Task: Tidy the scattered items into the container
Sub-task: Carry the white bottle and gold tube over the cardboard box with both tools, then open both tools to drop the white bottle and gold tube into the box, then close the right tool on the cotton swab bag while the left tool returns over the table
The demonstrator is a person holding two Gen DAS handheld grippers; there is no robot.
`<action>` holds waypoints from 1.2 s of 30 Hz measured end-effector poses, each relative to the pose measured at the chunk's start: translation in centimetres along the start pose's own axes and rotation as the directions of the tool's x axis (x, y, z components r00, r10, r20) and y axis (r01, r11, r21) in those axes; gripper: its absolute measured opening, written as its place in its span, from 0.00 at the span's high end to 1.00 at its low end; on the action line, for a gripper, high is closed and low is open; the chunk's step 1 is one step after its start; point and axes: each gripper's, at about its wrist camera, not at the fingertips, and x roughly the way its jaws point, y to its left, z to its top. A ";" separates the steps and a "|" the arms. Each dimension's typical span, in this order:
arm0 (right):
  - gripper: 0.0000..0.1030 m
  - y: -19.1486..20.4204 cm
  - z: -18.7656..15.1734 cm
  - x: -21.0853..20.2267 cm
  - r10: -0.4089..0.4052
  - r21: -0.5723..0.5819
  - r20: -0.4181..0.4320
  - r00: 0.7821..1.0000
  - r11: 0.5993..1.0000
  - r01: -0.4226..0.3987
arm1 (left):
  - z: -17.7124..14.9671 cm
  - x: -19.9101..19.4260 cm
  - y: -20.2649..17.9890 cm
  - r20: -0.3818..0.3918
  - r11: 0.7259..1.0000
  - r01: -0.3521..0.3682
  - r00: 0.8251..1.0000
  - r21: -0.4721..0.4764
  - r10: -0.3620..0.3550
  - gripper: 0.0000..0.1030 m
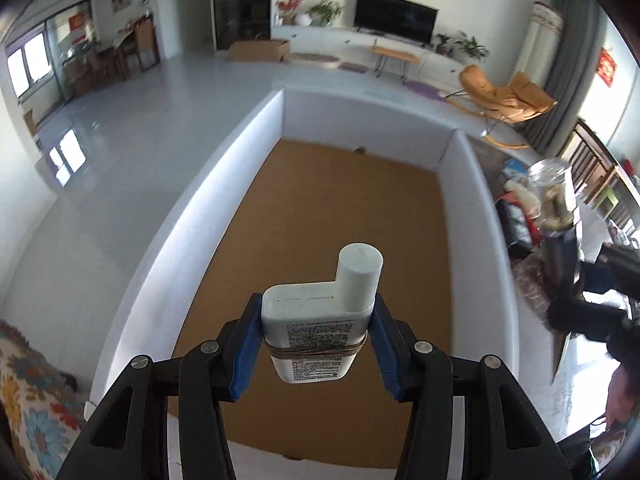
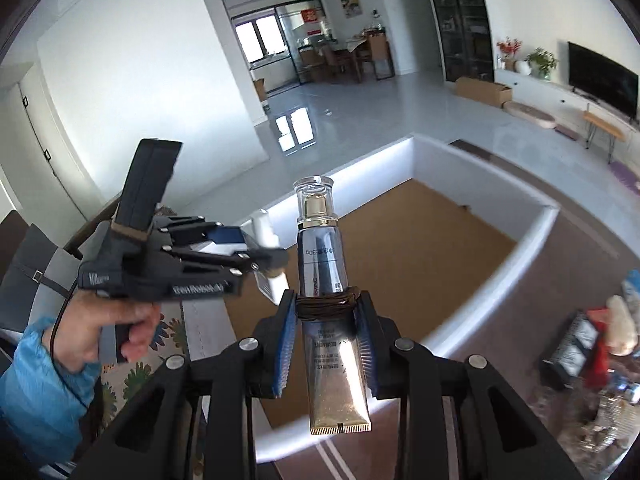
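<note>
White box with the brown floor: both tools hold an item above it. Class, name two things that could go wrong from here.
1. The metallic tube is pinched mid-body by the right tool, its clear cap pointing away; it might tip out short of the white box.
2. The left tool with the white bottle works close beside; they could collide.

Two tools, two held items, one box

One white bottle [image 1: 320, 316] sits in the left tool [image 1: 318, 344], one silver tube [image 2: 328, 304] in the right tool [image 2: 326, 336]; one white-walled container [image 1: 248, 184] lies open, and the heap of remaining items [image 2: 600, 344] is too blurred to count.
</note>
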 end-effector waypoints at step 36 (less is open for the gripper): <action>0.33 -20.5 -33.7 -20.9 -0.564 0.673 -0.067 0.823 0.584 0.455 | -9.1 0.3 -30.5 0.005 0.898 0.278 0.955 0.341 -0.297 0.09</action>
